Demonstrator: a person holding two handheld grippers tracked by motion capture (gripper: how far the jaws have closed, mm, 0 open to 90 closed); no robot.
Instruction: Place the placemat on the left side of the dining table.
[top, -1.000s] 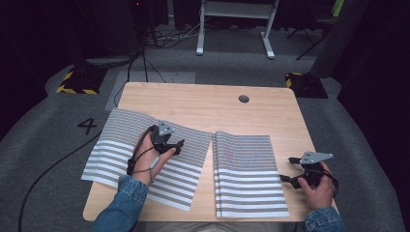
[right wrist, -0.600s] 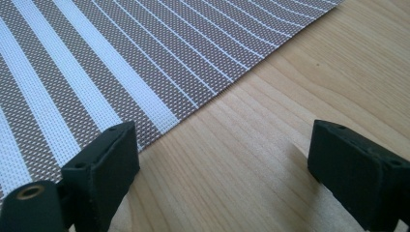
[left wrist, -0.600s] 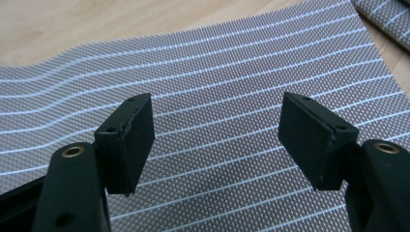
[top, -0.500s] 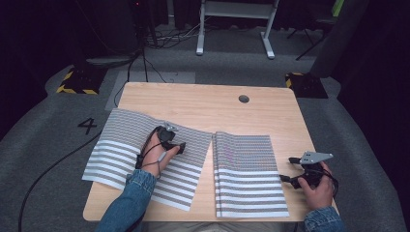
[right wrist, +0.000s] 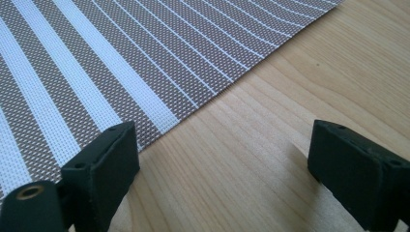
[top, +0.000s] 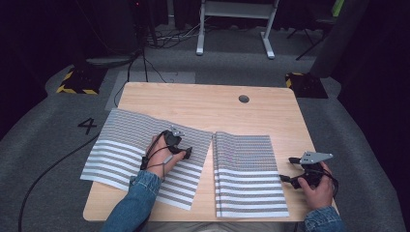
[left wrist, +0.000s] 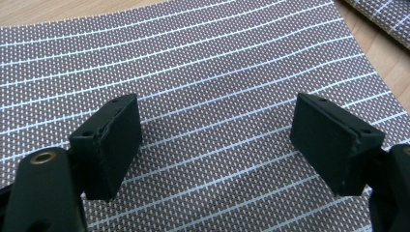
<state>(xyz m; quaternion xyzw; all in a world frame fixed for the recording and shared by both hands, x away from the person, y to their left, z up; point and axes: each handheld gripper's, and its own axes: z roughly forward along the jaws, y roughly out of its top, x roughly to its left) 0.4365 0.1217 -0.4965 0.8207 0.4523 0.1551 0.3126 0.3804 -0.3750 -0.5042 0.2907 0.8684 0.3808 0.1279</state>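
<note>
Below, striped mat (left wrist: 217, 96) under left gripper (left wrist: 217, 145), jaws just opened wide, nothing between.

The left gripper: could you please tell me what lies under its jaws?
Under the open left gripper lies the left striped placemat, nothing between the jaws. The wooden table beneath the mat is covered there.

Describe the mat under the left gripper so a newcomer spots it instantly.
On the wooden table lie two striped woven placemats. The left mat lies askew, its corners overhanging the table's left edge, with the open left gripper above it. The right mat lies squarer to the table.
</note>
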